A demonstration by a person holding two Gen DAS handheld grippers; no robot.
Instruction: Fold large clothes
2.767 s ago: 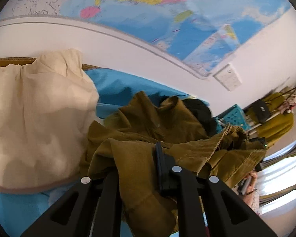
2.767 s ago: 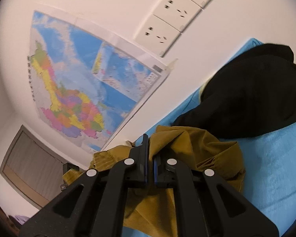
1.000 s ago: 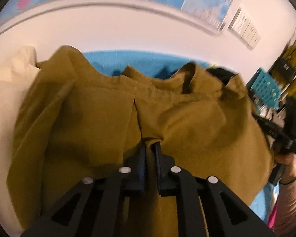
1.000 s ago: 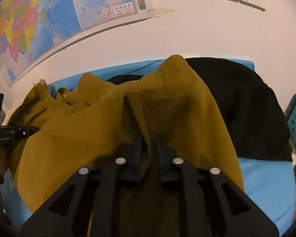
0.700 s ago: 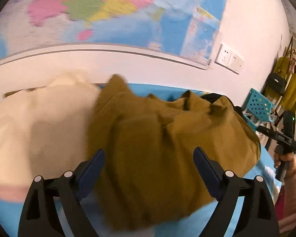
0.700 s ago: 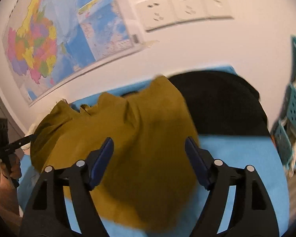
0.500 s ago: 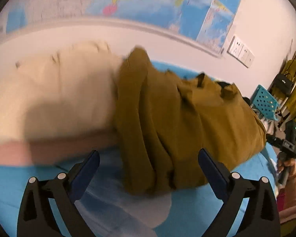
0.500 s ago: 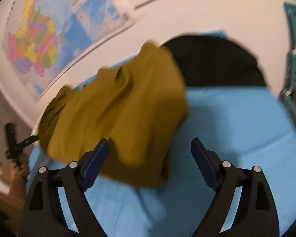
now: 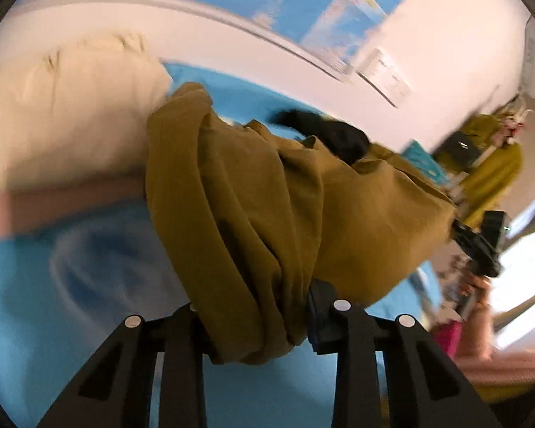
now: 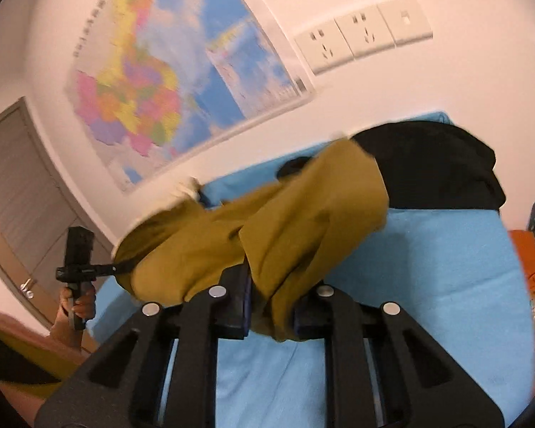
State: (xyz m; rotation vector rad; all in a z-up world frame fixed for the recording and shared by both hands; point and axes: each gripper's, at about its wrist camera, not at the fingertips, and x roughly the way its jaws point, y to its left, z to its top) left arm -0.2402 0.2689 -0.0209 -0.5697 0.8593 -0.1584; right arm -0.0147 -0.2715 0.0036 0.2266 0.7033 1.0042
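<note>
In the left wrist view, our left hand-held gripper point(image 9: 256, 317) is closing on a bunched fold of the mustard garment point(image 9: 267, 192), which lies on the blue surface point(image 9: 35, 303) toward 12 o'clock. In the right wrist view, our right hand-held gripper point(image 10: 269, 312) is closing on the garment's other end, with a black garment point(image 10: 435, 167) at 1 o'clock.

Warm indoor light, daylight blowing out through the window point(image 9: 524, 267) at right of the left wrist view, motion blur smearing the wall map point(image 10: 167, 82) and cream cloth point(image 9: 60, 114), fisheye bending the edges, dark vignette creeping into corners, soft shadows lying under the mustard garment point(image 9: 267, 207)
</note>
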